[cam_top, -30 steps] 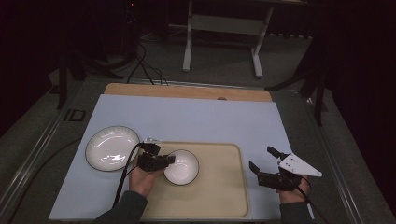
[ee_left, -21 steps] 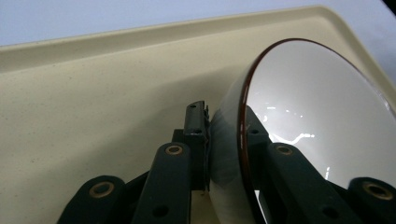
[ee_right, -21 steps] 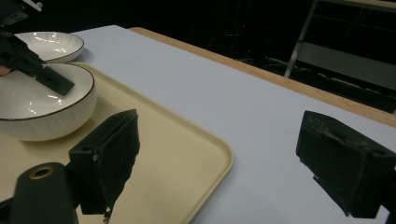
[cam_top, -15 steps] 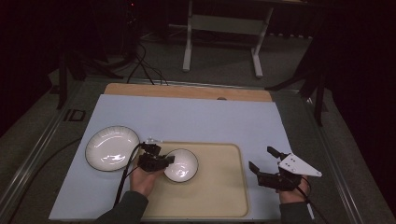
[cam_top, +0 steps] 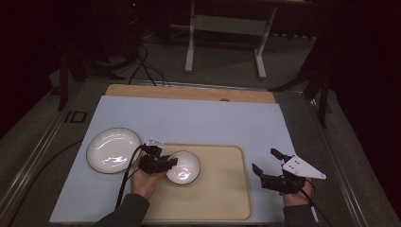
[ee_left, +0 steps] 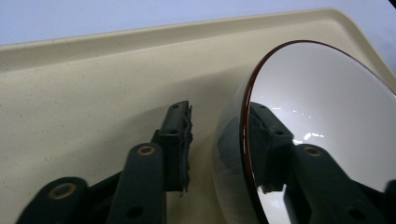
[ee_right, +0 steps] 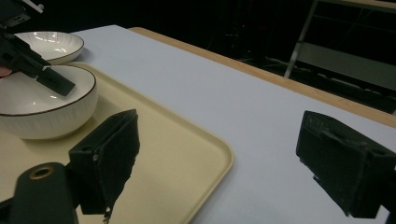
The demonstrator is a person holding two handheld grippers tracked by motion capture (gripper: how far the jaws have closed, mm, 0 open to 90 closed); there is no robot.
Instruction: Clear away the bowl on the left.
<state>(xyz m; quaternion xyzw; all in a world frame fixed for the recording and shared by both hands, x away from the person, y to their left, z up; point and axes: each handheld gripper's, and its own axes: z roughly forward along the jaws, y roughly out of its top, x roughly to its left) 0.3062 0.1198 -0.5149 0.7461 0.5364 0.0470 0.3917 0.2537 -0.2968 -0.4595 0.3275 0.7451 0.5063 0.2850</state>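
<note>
Bowl (cam_top: pixel 183 167) rim sits between our left gripper's (cam_top: pixel 171 161) jaws, which have just been opening and stand clear of it, low and left of centre in the high view on the beige tray (cam_top: pixel 222 198), while our right gripper (cam_top: pixel 266 162) gapes empty at lower right.

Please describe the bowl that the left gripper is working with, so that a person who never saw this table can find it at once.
On the pale blue table mat lies a beige rectangular plastic tray. The small white ceramic bowl with a dark rim sits at the tray's left end, its rim between the left gripper jaws. Unlike the larger white ribbed bowl beside it on the mat, it is smaller and rests on the tray.
</note>
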